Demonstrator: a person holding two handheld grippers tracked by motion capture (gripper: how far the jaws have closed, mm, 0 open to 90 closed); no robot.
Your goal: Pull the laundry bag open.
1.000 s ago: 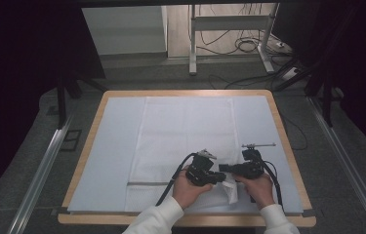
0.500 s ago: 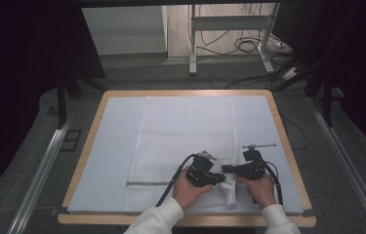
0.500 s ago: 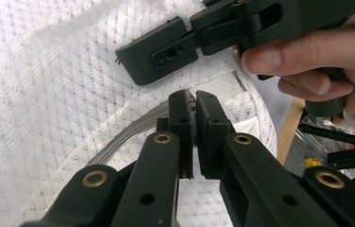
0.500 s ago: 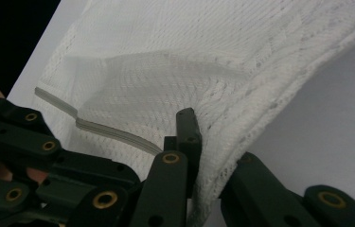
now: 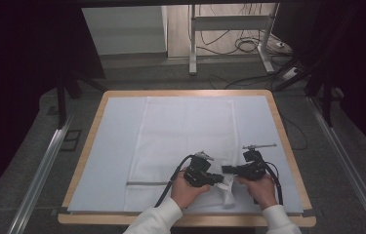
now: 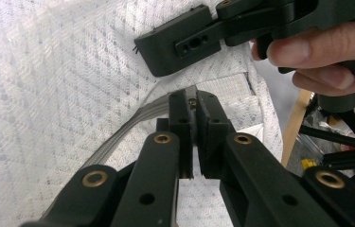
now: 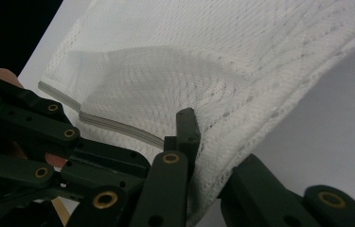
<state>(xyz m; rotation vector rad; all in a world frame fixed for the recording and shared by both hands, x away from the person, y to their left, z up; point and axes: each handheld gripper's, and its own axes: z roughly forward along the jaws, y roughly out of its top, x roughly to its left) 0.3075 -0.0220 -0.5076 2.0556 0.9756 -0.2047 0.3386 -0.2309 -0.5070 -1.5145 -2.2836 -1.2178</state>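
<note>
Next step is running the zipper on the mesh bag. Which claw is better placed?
Left. The left claw is shut on the zipper pull, at the end of the zipper. The right claw pinches the mesh bag at its corner, so it probably suits anchoring.

Count on inspection: one wooden-edged table [image 5: 288, 146], carrying one pale blue mat [image 5: 117, 131] and one white mesh bag [image 5: 185, 126] with one grey zipper [image 6: 132, 120]. Two hand-held grippers are present, the left gripper [image 5: 218, 179] and the right gripper [image 5: 225, 169], one per hand. Two white sleeves [image 5: 156, 222] enter from the near edge.
</note>
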